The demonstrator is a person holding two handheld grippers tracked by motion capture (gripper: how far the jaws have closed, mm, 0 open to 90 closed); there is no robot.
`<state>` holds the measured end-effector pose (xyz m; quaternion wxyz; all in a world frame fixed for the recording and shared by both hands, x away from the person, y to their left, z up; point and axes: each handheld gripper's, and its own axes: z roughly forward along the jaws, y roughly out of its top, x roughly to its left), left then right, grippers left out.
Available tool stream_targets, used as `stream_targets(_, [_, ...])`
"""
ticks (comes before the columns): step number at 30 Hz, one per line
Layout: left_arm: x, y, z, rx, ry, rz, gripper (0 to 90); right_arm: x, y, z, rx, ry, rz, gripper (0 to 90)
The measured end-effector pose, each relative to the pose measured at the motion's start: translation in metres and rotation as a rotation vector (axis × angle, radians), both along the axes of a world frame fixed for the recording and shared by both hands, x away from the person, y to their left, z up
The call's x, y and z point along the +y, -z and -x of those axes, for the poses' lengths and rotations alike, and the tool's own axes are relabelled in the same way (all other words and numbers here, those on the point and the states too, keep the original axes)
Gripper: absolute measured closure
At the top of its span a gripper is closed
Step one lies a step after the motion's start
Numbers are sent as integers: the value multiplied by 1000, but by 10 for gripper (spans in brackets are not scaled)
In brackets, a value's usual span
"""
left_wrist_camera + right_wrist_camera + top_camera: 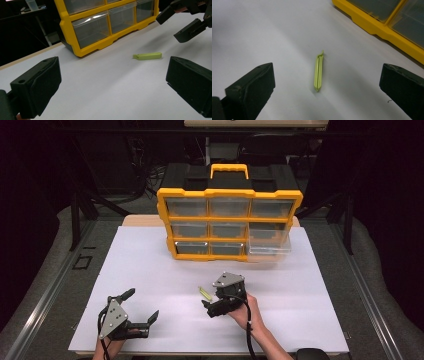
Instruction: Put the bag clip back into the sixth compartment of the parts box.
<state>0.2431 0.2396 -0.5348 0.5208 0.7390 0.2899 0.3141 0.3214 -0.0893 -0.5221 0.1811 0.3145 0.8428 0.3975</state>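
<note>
Right hand-held gripper (323, 90) wide open over green clip (318, 72), untouched.

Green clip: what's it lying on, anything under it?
The green clip lies flat on the white board, between the open right tongs. Its underside is hidden.

High view: above, looking forward-down. Gripper views: low, close over table (150, 270); all share green clip (318, 73).

The left tongs (141, 305) are held wide open at seven o'clock, jaws pointed toward two o'clock. The right tongs (205, 299) are held agape near centre, tilted downward, gripped by a hand (243, 312).
</note>
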Motion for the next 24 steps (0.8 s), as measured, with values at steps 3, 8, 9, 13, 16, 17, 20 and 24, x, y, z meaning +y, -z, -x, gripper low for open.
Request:
stream_targets(3, [0,0,0,-1,-2,0,0,4,0,-4,23,-19,9,0])
stream_targets(8, [1,0,0,-1,-9,5,0,15,1,-9,57,-21,35,0])
stream_targets(9, [1,0,0,-1,-10,6,0,18,1,-11,64,-23,51,0])
stream_targets(13, [2,0,0,-3,-9,5,0,26,3,-16,81,-19,73,0])
stream_targets(16, [2,0,0,-4,-8,4,0,31,4,-18,83,-19,96,0])
stream_targets(17, [2,0,0,-4,-8,6,0,33,4,-18,87,-17,106,9])
stream_targets(20, [3,-1,0,-6,-8,7,0,36,5,-21,99,-6,130,131])
stream_targets(24, [4,-1,0,-4,-12,9,0,40,4,-24,117,17,162,336])
